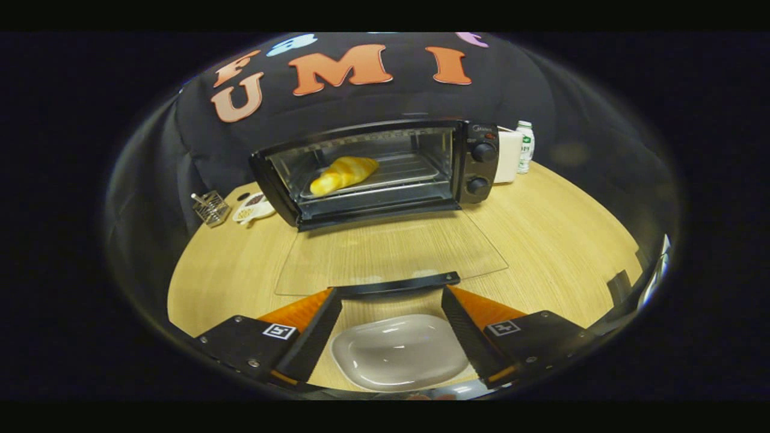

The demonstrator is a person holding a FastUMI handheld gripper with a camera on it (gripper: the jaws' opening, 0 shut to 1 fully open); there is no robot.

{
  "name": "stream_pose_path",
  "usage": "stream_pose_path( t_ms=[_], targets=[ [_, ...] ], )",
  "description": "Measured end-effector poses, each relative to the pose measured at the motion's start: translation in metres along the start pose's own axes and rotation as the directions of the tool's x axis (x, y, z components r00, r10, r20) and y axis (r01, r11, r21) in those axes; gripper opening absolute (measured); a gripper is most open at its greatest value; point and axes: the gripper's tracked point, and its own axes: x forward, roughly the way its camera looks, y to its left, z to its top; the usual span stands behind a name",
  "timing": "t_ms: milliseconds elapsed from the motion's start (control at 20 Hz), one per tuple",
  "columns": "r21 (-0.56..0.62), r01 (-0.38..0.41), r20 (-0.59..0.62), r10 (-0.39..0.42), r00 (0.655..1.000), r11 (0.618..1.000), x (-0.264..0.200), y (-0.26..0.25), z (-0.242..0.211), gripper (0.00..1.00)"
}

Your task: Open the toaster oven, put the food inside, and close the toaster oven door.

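Gripper: gripper (391,296) held low over the near part of the table, fingers spread wide with nothing between them; one fingertip (329,297) sits at the left end of the door handle and the other at its right end, and contact cannot be told.
Toaster oven: toaster oven (385,171) stands at the far side of the wooden table (571,240), black, with two round knobs (483,152) on its right panel.
Door: glass door (391,252) is folded fully down and lies flat toward the near side; its dark handle (397,285) runs along the near edge, just ahead of the fingers.
Food: croissant (343,174) lies on the tray (409,171) inside the oven, toward the left part of the cavity.
Plate: white plate (400,352) rests on the table near the camera, under and between the fingers, with nothing on it.
Left of oven: small wire rack (210,207) and a patterned dish (254,207) side by side on the table.
Right of oven: white box (508,156) just beside the oven's right side, and a small white bottle (526,146) right of the box.
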Motion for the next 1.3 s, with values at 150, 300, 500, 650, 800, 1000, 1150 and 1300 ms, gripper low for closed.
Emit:
stream_pose_path(
  t_ms=[150,300,500,650,800,1000,1150,1300],
  targets=[
    [-0.055,0.023,-0.039,-0.025,0.999,0.998,0.005,-0.006,-0.009,0.99],
    [-0.115,0.02,-0.087,-0.03,0.996,0.993,0.015,-0.005,-0.019,0.99],
    [-0.157,0.021,-0.131,-0.042,0.99,0.987,0.026,-0.005,-0.026,1.0],
    [-0.159,0.011,-0.155,-0.036,0.987,0.987,0.035,-0.001,-0.026,1.0],
    [-0.19,0.015,-0.18,-0.05,0.982,0.982,0.041,-0.004,-0.032,1.0],
    [-0.153,-0.004,-0.177,-0.023,0.984,0.988,0.036,-0.002,-0.027,1.0],
    [-0.132,0.002,-0.126,-0.019,0.992,0.991,0.03,-0.003,-0.011,1.0],
    [-0.134,-0.006,-0.125,-0.011,0.992,0.991,0.025,0.0,-0.003,1.0]
  ],
)
